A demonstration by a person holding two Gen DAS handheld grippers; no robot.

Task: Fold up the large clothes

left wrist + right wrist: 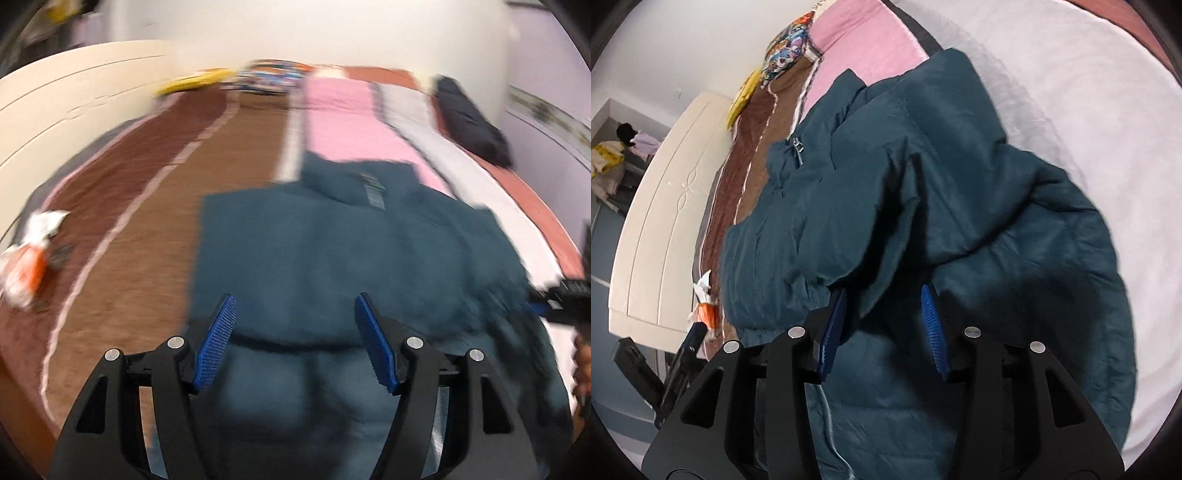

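A dark teal puffer jacket [332, 240] lies on the bed with its collar at the far side and part of it folded over itself. In the right wrist view the jacket [886, 203] shows a zipper near the collar and a sleeve laid across the body. My left gripper [295, 299] hovers over the jacket's near hem, open wide, with nothing between the blue pads. My right gripper [883, 290] is over the folded sleeve area; its pads stand apart and do not press the fabric. The right gripper [561, 299] also shows at the jacket's right edge in the blurred left wrist view.
The bed carries a brown blanket [147, 206], a pink blanket [343, 122] and a white blanket [1071, 92]. A dark folded garment [469, 118] lies far right, a white and orange bag [29, 258] at the left. A cream headboard [74, 92] borders the bed.
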